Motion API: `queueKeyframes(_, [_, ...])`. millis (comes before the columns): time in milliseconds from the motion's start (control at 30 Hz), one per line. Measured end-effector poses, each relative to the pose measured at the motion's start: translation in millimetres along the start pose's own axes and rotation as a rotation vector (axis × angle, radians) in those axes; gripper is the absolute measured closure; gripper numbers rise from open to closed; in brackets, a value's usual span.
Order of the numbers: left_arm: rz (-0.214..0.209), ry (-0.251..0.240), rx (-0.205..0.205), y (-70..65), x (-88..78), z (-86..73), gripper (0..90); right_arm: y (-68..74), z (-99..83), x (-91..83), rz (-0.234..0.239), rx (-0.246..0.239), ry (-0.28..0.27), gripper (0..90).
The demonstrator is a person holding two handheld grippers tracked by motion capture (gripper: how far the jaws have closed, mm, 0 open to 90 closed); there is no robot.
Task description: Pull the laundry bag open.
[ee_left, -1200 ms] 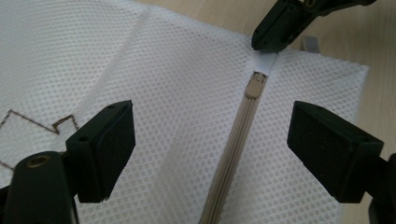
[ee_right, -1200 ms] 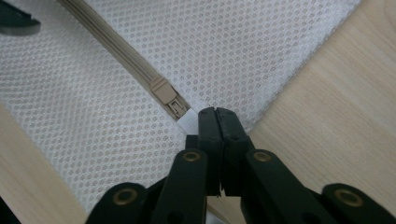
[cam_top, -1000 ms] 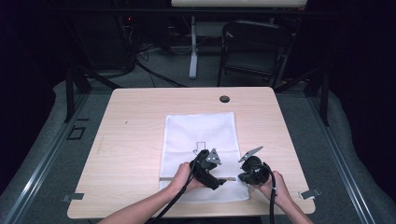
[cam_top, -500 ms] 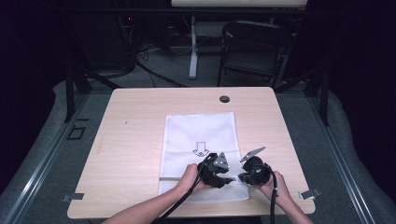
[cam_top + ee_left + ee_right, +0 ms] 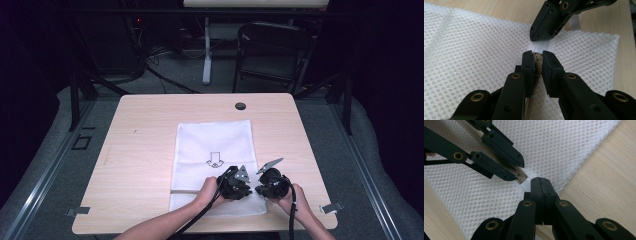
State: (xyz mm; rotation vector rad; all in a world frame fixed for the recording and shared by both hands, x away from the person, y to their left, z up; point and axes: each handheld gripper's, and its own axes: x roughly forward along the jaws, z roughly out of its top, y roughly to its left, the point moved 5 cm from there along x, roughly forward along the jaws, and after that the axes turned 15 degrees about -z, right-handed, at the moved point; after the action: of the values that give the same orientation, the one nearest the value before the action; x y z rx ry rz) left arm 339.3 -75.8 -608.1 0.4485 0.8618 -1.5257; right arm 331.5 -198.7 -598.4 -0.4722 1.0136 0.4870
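Observation:
A white mesh bag [image 5: 212, 145] lies flat on the wooden table [image 5: 145, 125], with its zipper near the front edge. My left gripper [image 5: 538, 58] has just been closing, and its jaws now press on the beige zipper pull [image 5: 538, 61] between them. My right gripper [image 5: 539, 182] is shut on the white fabric tab [image 5: 526, 185] at the zipper's end, tip to tip with the left gripper [image 5: 520, 171]. In the high view both grippers [image 5: 250, 191] [image 5: 259, 191] meet over the bag's front right corner.
A black arrow [image 5: 215, 161] is printed on the bag. A round cable hole [image 5: 240, 106] sits near the table's far edge. A dark chair [image 5: 272, 50] and stands are behind the table. Bare wood lies to the left and right of the bag.
My left gripper has slid right along the bag's front toward the right gripper, and its jaws have closed. The right gripper has stayed put.

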Motion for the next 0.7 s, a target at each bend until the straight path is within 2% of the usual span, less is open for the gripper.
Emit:
queueKeyframes(100, [0.012, 0.014, 0.003, 0.3, 0.1, 0.1, 78.4, -0.6, -0.3, -0.1, -0.013, -0.008, 0.003, 90.0])
queueKeyframes(200, [0.000, 0.014, 0.006, 0.0, 1.7, 0.1, 76.5, -0.5, -0.3, -0.1, -0.014, -0.006, 0.002, 90.0])
queueKeyframes(300, [-0.007, 0.013, 0.017, 0.3, 2.2, 0.5, 80.5, -0.3, -0.3, -0.1, -0.015, -0.006, 0.002, 90.0])
queueKeyframes(467, [-0.013, 0.006, 0.012, 0.9, 1.9, 0.7, 81.5, -0.8, -0.5, -0.3, -0.022, -0.014, 0.007, 90.0])
queueKeyframes(633, [-0.013, 0.013, 0.000, 1.1, 0.8, 0.1, 81.6, 0.3, 0.8, 0.7, 0.004, 0.023, -0.004, 90.0])
queueKeyframes(667, [-0.013, 0.011, -0.003, 0.9, 1.0, 0.1, 81.6, -1.3, 0.8, -0.6, -0.001, 0.010, 0.020, 90.0])
queueKeyframes(700, [-0.011, 0.010, -0.001, 1.0, 1.1, 0.2, 81.6, -1.8, 1.2, -0.4, -0.008, 0.019, 0.017, 90.0])
